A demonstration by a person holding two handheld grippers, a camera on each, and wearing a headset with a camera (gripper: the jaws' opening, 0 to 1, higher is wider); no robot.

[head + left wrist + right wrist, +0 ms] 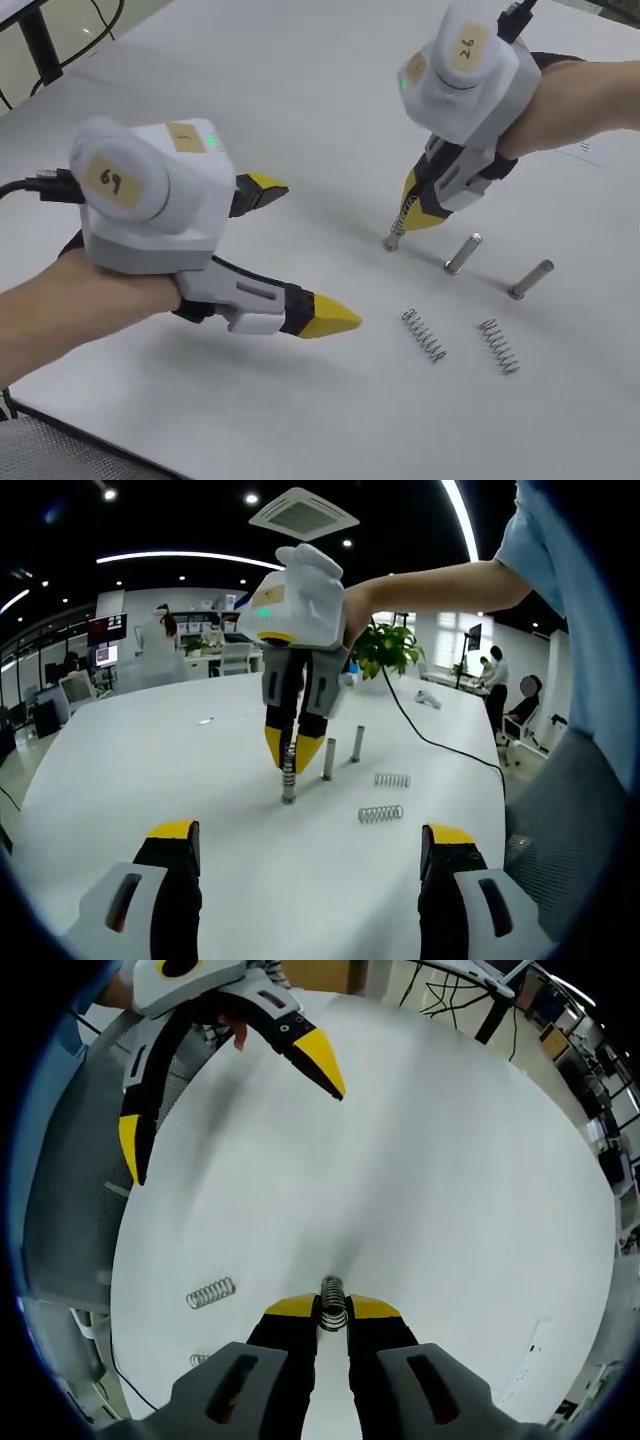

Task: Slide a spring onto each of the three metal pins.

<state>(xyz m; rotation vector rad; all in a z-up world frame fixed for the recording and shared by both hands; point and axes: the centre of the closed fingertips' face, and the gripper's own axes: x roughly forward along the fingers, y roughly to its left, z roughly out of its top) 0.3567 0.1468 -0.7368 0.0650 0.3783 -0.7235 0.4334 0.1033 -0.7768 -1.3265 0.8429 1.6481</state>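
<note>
Clamped in the right claw (417, 216), a spring (404, 216) partway down the first pin (393, 240) on the tabletop (300, 100); left claw (305, 252) wide open, empty; could topple the pin (unbraced) if pushed askew.

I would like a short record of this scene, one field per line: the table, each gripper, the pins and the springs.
Surface: white table
Right gripper: shut on one coiled metal spring, held over the first upright grey metal pin
Left gripper: open, empty, above the table
Bare pins: two, standing upright
Loose springs: two, lying on the table
</note>
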